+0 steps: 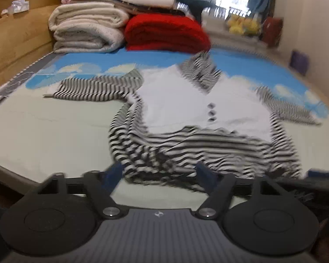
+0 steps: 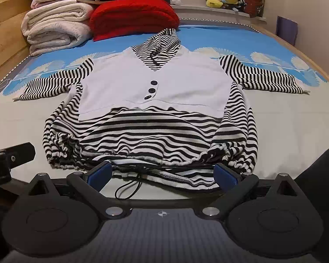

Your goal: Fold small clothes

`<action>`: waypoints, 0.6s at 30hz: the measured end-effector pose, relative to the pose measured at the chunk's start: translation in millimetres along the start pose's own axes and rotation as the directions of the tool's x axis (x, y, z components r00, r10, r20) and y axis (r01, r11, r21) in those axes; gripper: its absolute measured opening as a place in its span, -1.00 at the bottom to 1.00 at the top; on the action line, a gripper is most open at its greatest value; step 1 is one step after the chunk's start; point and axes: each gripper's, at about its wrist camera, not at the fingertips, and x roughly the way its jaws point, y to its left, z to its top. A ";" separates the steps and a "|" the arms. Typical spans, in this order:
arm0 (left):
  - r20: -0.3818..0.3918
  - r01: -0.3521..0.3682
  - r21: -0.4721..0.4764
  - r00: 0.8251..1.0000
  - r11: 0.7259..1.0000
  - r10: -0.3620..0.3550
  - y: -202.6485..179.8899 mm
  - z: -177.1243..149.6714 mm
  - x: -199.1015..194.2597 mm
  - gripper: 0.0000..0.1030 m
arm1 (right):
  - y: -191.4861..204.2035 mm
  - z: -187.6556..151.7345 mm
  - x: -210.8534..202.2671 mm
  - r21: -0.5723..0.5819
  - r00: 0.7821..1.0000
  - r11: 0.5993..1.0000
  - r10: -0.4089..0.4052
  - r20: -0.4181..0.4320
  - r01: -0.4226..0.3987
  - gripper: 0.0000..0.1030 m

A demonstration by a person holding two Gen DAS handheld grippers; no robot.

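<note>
Striped hooded top (image 2: 153, 92) lies face-up on the bed (image 2: 22, 127), sleeves spread; no fold made yet, I judge. Left tongs (image 1: 159, 173) and right tongs (image 2: 162, 173) gape empty at its hem.

Striped hooded top (image 2: 151, 129): soft knit cloth, matt, with a smooth white woven front panel (image 2: 186, 81) and glossy dark buttons (image 2: 151, 90). Bed sheet (image 2: 291, 135): smooth printed cloth. Folded blankets (image 2: 54, 30): fluffy fleece. Headboard (image 1: 15, 41): smooth wood. Right gripper (image 2: 162, 175): matt black plastic, metal pivot screws.
</note>
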 end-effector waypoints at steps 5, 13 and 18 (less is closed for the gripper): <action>0.060 0.055 -0.040 0.997 0.998 -0.052 8.5 50.9 8.6 -0.26 | -11.9 19.9 -9.1 -0.035 0.992 0.999 0.025 0.123 -0.021 0.77; 0.158 0.057 -0.191 0.987 0.980 -0.027 37.8 205.9 98.5 -0.34 | -35.7 111.7 -15.0 -0.056 0.946 0.998 0.057 0.320 -0.041 0.50; 0.172 0.014 -0.297 0.984 0.955 0.039 82.2 257.3 179.6 -0.34 | -41.7 174.3 6.1 -0.037 0.920 0.999 0.045 0.390 -0.033 0.50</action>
